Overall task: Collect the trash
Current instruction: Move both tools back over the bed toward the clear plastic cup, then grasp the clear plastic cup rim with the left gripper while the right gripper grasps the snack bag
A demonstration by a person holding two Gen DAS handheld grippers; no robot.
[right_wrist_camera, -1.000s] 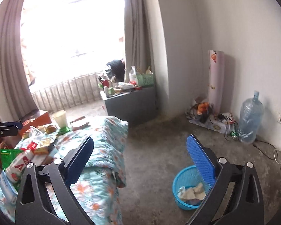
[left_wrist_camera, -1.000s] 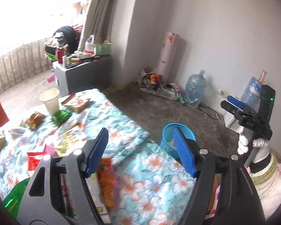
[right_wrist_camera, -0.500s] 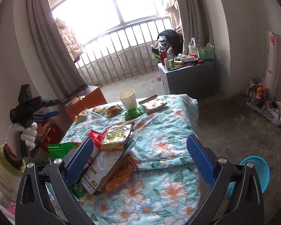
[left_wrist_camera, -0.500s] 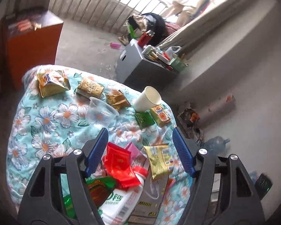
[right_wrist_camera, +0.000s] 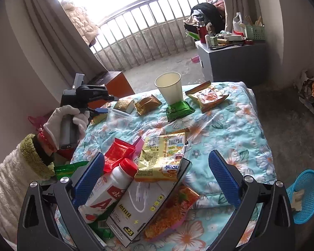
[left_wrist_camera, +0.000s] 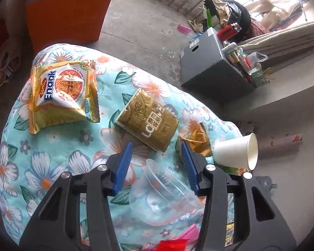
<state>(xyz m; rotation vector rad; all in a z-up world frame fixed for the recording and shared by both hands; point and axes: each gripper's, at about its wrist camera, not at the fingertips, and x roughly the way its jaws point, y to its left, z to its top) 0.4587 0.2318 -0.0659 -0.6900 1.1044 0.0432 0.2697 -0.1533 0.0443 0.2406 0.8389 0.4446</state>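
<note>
My left gripper (left_wrist_camera: 156, 159) hangs over a flowered table (left_wrist_camera: 52, 167), its jaws closing. A clear plastic bowl (left_wrist_camera: 163, 196) lies between and under the blue pads, which do not press on it. Just beyond lie a gold tissue pack (left_wrist_camera: 148, 119), a yellow noodle packet (left_wrist_camera: 62, 92), a crumpled gold wrapper (left_wrist_camera: 196, 140) and a white paper cup (left_wrist_camera: 234, 154). My right gripper (right_wrist_camera: 156, 177) stands wide open above a heap: a red-capped milk bottle (right_wrist_camera: 113, 186), a white box (right_wrist_camera: 144, 209) and a yellow snack packet (right_wrist_camera: 163, 156). A gloved hand (right_wrist_camera: 67, 121) holds the left gripper (right_wrist_camera: 100, 107).
A blue mesh basket (right_wrist_camera: 305, 196) with some paper in it stands on the floor to the right of the table. A grey cabinet (right_wrist_camera: 232, 62) loaded with clutter and an orange cabinet (left_wrist_camera: 69, 14) stand beyond the table. A green wrapper (right_wrist_camera: 179, 108) sits under the cup.
The left gripper swung away from the blue basket, dropped over the table's far end above the clear bowl, and its jaws narrowed. The right gripper turned from the floor to the heap.
</note>
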